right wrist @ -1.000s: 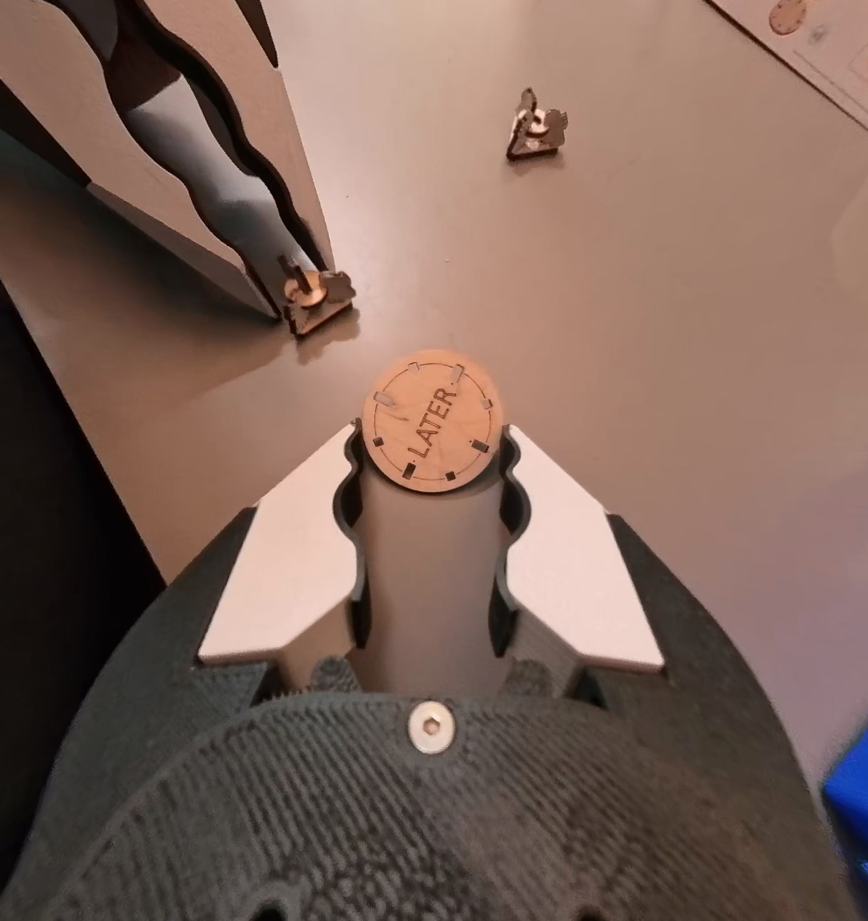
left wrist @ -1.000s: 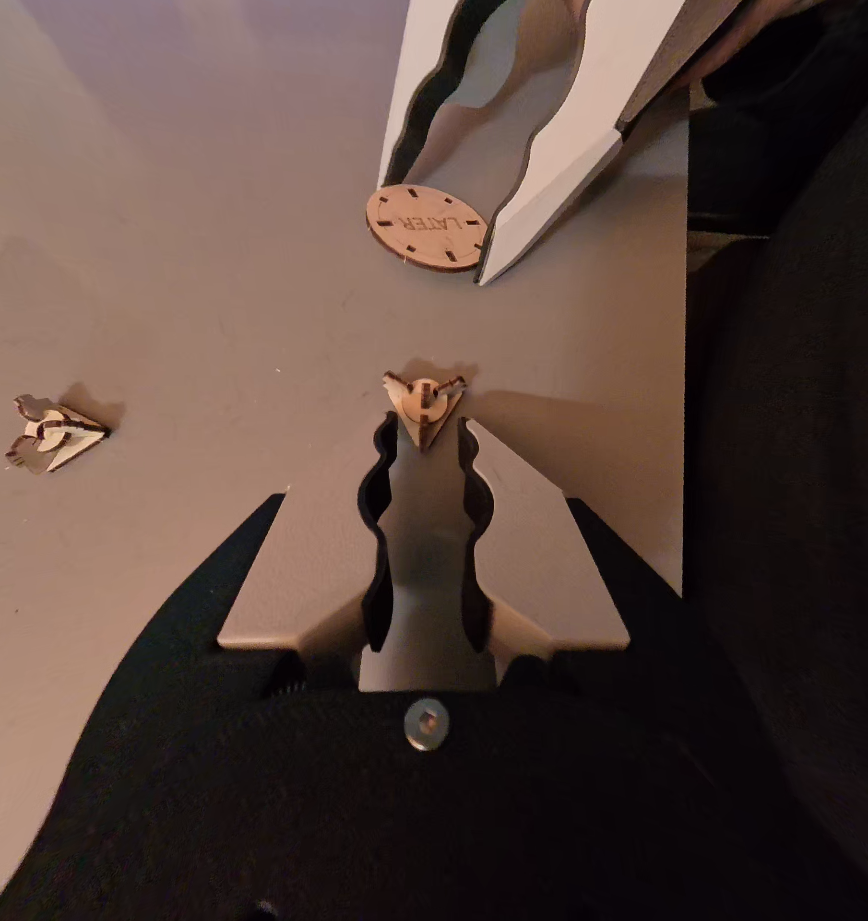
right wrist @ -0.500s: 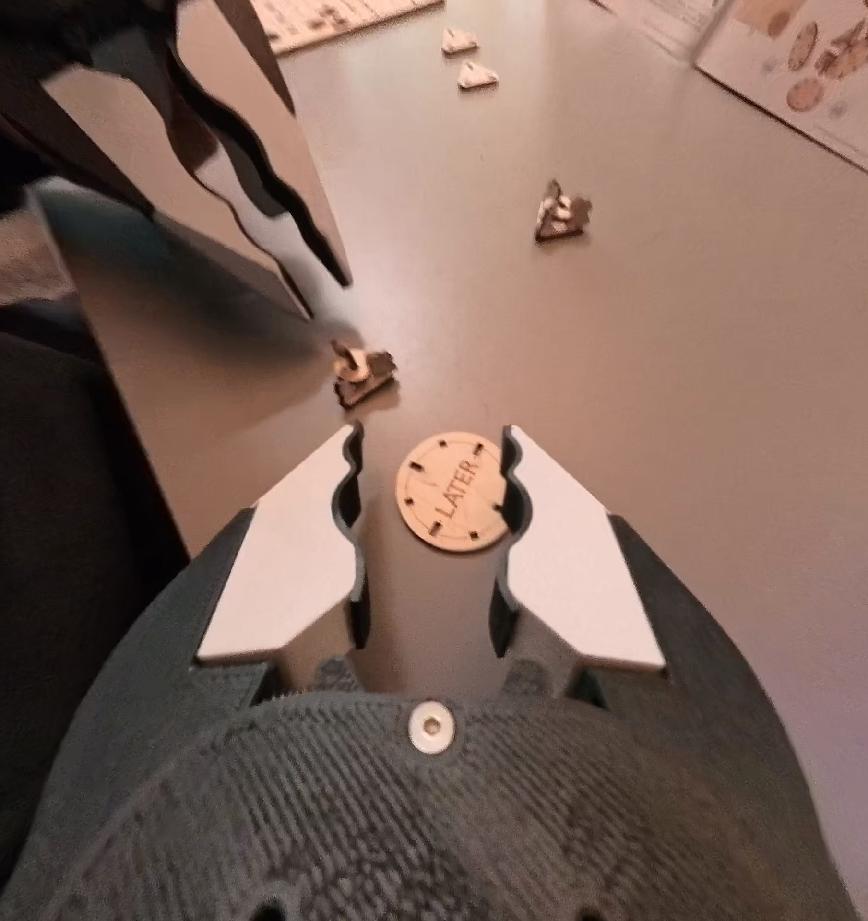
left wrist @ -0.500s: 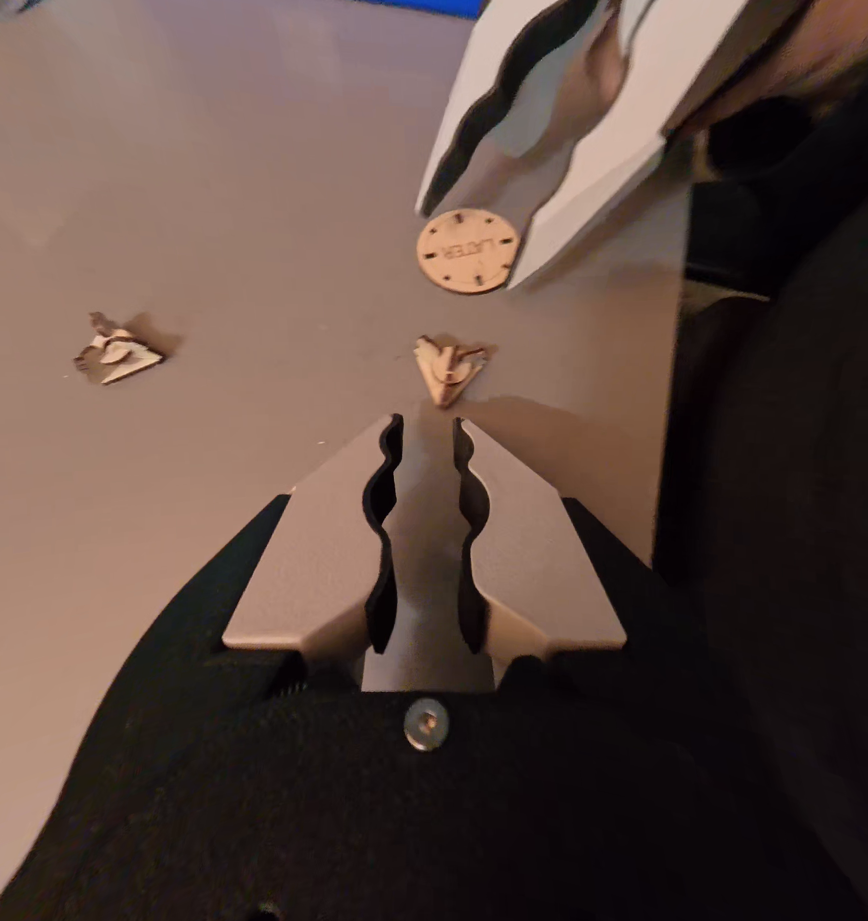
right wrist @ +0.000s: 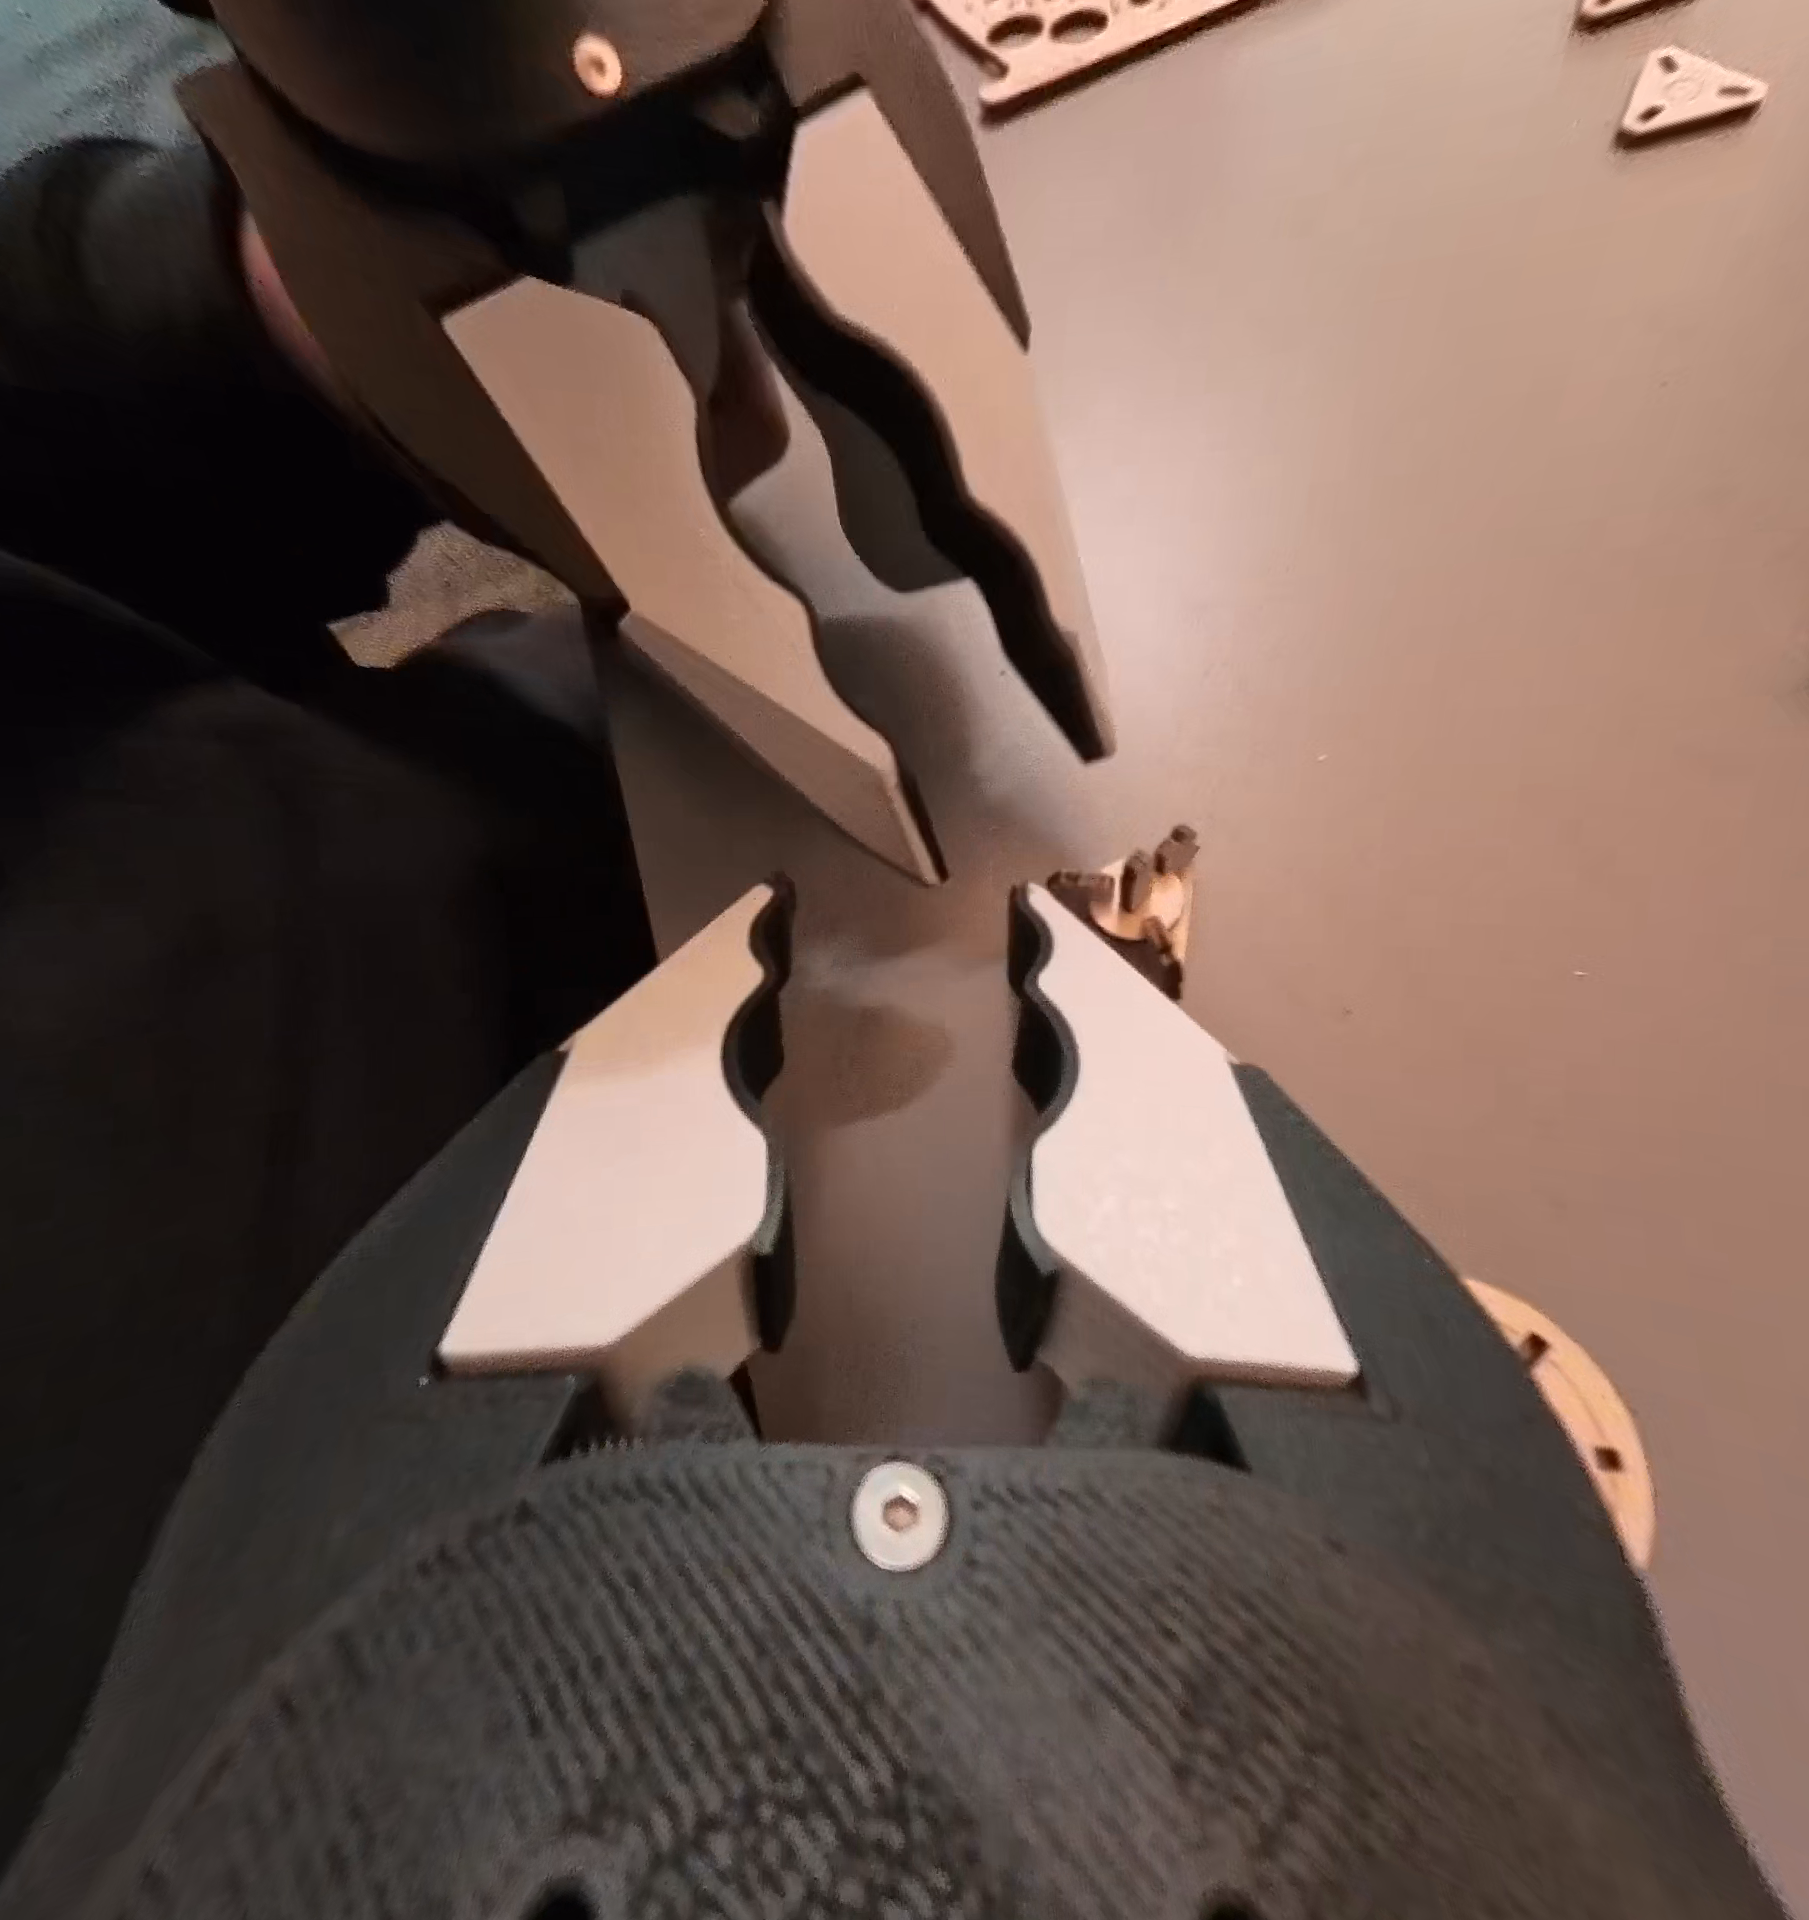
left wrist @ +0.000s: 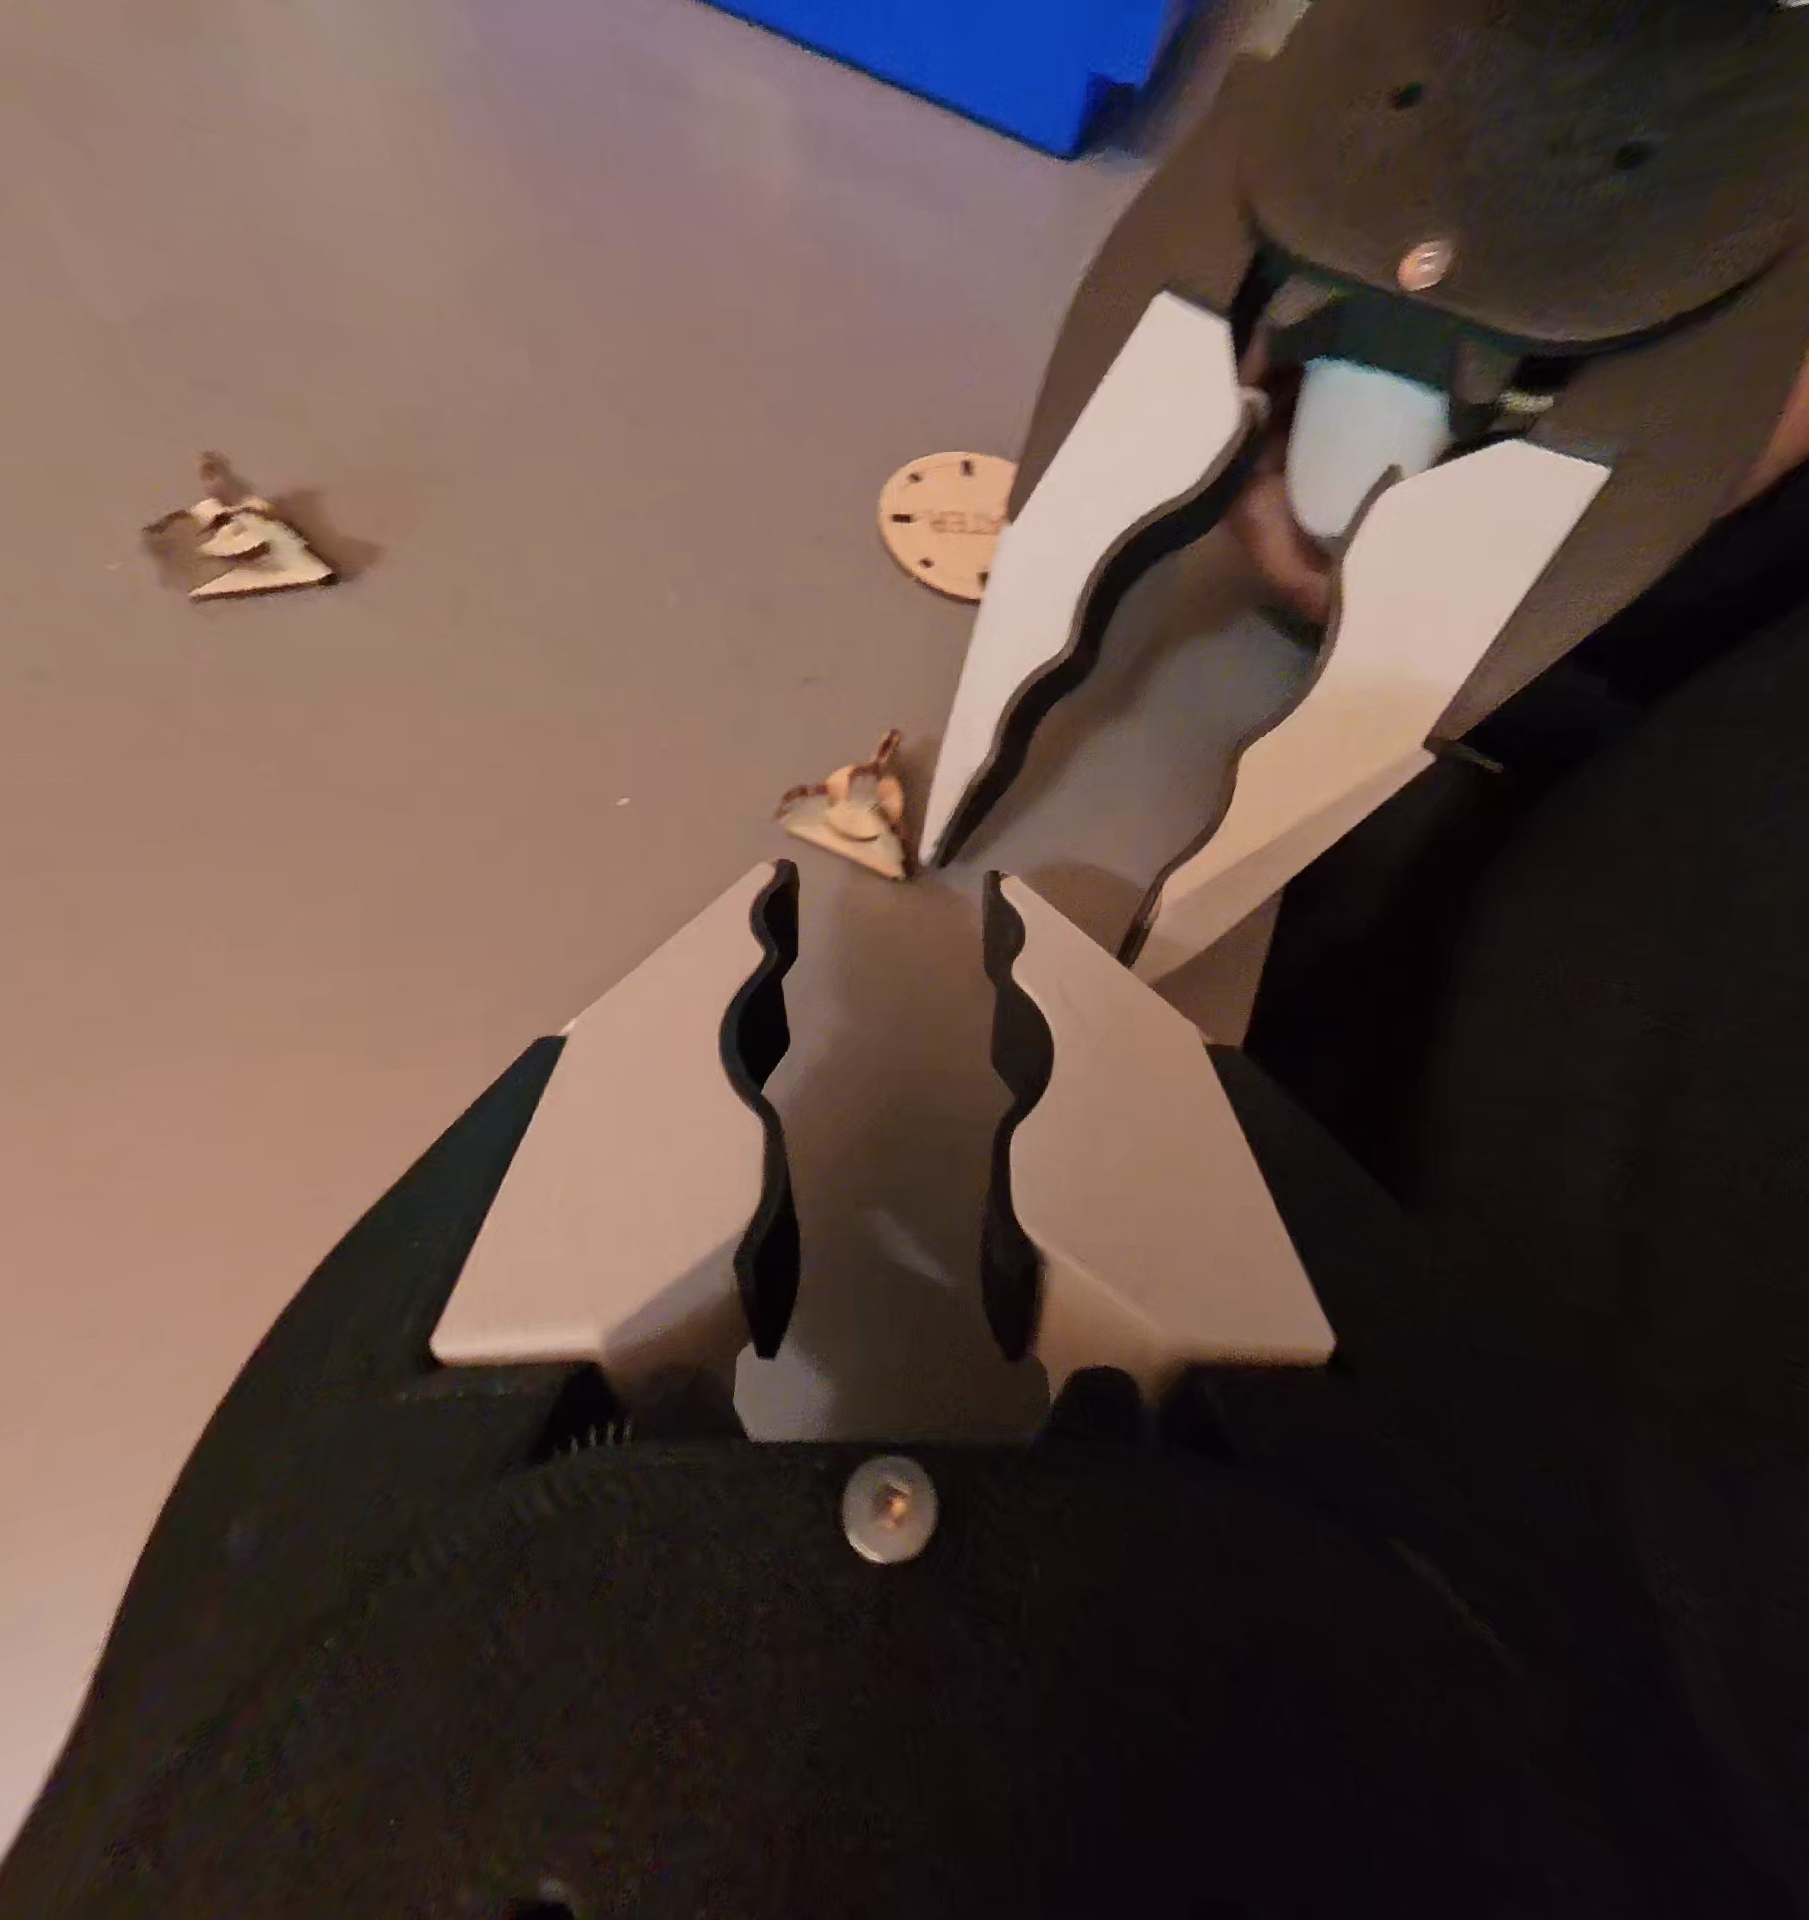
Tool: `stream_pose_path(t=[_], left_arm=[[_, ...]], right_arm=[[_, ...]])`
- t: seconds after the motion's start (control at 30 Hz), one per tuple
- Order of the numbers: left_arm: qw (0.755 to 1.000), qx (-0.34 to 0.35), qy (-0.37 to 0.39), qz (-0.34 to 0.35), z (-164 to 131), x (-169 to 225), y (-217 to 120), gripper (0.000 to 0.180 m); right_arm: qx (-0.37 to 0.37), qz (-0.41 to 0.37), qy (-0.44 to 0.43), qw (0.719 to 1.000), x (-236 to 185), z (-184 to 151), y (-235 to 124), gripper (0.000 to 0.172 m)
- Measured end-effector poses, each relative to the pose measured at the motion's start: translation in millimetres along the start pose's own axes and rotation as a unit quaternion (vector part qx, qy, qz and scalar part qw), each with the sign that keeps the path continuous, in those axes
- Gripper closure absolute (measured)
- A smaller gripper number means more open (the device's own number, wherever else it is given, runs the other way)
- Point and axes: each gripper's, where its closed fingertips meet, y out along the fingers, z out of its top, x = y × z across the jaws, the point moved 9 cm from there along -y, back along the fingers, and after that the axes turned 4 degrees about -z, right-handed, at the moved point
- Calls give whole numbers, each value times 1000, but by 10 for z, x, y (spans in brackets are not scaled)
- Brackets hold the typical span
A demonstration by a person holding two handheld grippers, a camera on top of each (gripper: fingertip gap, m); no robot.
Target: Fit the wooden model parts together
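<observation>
We see our left gripper [left wrist: 889, 883] with its jaws parted on bare table [left wrist: 464, 312], gripping nothing. Just ahead and slightly left lies a small wooden triangular piece [left wrist: 850, 816], flat, one corner pointing toward the right gripper [left wrist: 1035, 894], whose near fingertip sits just beside it. That gripper's jaws also stand apart, bare. A round wooden disc [left wrist: 931, 525] lies flat beyond; a 2nd triangular piece [left wrist: 240, 540] rests well to the left.
</observation>
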Motion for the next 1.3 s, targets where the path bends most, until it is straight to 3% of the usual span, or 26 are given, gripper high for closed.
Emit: stream_pose_path(t=[0.13, 0.3, 0.53, 0.77, 1.3], left_arm=[[1000, 3, -12, 21, -86, -29, -90, 147], [999, 9, -36, -4, -83, -7, -75, 148], [1000, 11, 9, 25, 9, 28, 29, 148], [1000, -7, -2, 24, 23, 54, 115, 147], [996, -38, -80, 31, -9, -110, 176, 166]], right_arm=[[-44, -61, -32, 997, 66, 28, -116, 140], [-95, -133, -102, 981, 185, 156, -267, 172], [-193, -91, -195, 957, 253, 364, -128, 167], [-274, -33, -204, 939, 293, 350, 89, 153], [-271, 3, -226, 936, 402, 385, 11, 160]])
